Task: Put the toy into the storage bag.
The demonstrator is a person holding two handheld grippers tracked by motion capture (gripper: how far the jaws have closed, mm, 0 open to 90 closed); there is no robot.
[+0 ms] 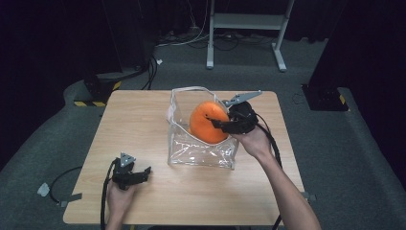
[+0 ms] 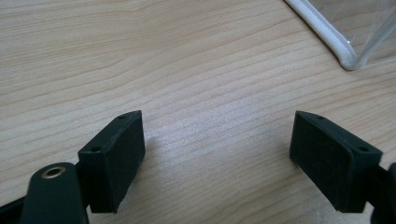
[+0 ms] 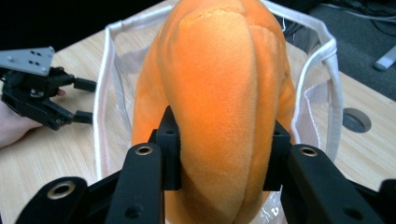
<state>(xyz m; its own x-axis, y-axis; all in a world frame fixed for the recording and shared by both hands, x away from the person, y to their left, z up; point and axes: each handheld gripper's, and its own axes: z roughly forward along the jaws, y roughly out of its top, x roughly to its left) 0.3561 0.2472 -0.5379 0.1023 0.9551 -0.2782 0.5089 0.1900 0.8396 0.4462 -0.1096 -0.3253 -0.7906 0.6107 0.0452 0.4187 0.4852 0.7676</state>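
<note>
Over the clear bag (image 1: 201, 143), my right gripper (image 1: 225, 123) holds the orange plush toy (image 1: 208, 122).

In the high view, the toy is partly inside the bag's open top, so I judge I am putting it in; next I must lower it and release. My left gripper (image 1: 143, 171) rests on the table (image 1: 139, 120), well apart from the bag. In the left gripper view, its jaws stand wide with nothing between them. In the right gripper view, the jaws squeeze the toy (image 3: 219, 93) from both sides above the bag's white rim (image 3: 334, 93).
</note>
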